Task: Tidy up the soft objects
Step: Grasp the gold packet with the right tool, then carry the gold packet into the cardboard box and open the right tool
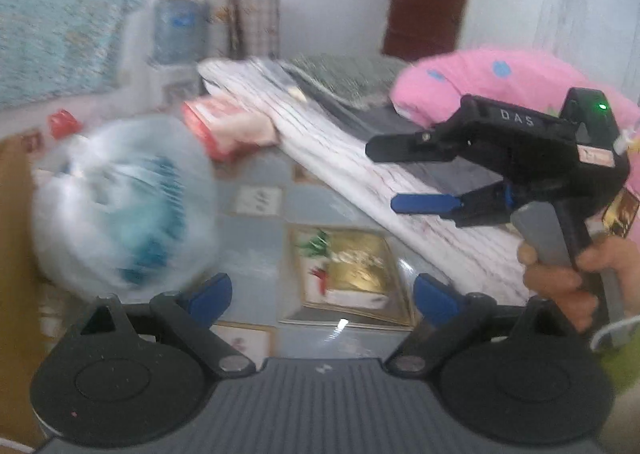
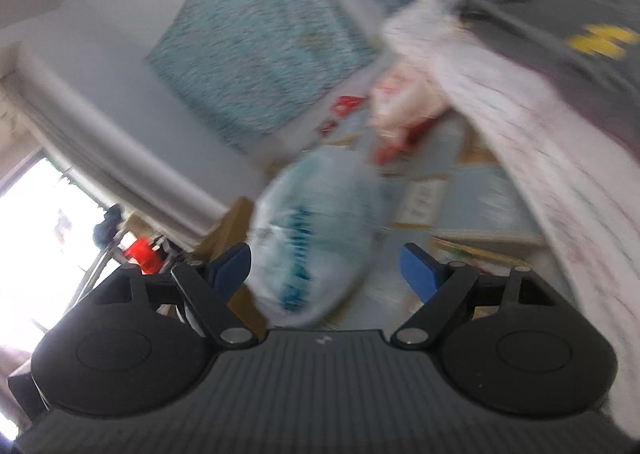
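Note:
A clear plastic bag with blue-and-white soft contents (image 1: 120,206) lies on the glass tabletop at the left; it also shows in the right wrist view (image 2: 316,238), blurred. A red-and-pink soft pack (image 1: 224,126) lies behind it. Folded white striped cloth (image 1: 360,158) and a grey garment (image 2: 560,54) lie along the right, with a pink dotted pillow (image 1: 492,82) behind. My left gripper (image 1: 322,296) is open and empty over the table. My right gripper (image 1: 384,174) is open and empty above the white cloth; in its own view (image 2: 326,266) the bag lies between its fingers, apart from them.
A glass-topped table (image 1: 264,174) has cards under the glass, one gold (image 1: 352,274). A water jug (image 1: 176,30) and a checked bag (image 1: 256,26) stand at the back. A cardboard box (image 1: 16,214) is at the left edge. A teal cloth (image 2: 256,50) hangs on the wall.

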Tool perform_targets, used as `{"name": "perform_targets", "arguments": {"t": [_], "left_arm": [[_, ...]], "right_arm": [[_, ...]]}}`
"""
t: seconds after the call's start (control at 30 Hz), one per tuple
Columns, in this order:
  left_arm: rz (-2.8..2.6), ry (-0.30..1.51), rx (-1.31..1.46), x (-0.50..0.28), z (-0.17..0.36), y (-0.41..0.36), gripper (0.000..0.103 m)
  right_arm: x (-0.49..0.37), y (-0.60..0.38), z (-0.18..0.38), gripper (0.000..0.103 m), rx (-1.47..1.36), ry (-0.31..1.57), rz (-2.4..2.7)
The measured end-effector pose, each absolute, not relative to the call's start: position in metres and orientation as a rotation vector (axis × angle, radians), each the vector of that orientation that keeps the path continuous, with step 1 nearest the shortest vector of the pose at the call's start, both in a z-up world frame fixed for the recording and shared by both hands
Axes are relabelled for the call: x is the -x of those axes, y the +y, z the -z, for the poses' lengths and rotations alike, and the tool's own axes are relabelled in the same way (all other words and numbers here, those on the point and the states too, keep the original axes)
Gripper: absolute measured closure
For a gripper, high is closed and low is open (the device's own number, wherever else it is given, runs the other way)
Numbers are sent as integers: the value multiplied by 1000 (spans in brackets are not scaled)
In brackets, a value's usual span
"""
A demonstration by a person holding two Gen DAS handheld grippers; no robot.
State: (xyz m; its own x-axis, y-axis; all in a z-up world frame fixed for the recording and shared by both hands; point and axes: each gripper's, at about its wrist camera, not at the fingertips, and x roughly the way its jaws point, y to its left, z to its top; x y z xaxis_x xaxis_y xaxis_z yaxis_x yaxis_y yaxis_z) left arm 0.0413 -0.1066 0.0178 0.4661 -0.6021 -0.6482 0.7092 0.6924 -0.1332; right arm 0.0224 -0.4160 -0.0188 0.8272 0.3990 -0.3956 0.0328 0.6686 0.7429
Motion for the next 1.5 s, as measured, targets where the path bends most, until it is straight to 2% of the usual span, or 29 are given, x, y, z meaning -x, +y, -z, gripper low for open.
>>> {"name": "perform_targets", "arguments": {"t": [0.53, 0.57, 0.73, 0.87, 1.2, 1.5], "left_arm": [[825, 781, -382, -75, 42, -197, 7], [819, 792, -384, -77, 43, -198, 9], [792, 882, -347, -92, 53, -201, 35], [772, 895, -300, -98, 53, -196, 48], [719, 874, -241, -96, 39, -180, 49], [534, 687, -132, -80, -26, -106, 49]], "right_arm": [[-43, -421, 73, 24, -809, 701, -130], [-44, -421, 74, 24, -819, 705, -141], [-53, -419, 79, 24, -856, 707, -181], [-56, -417, 81, 24, -876, 710, -210], [-61, -402, 72, 24, -879, 709, -263], [-92, -340, 2, 23, -739, 644, -514]]}}
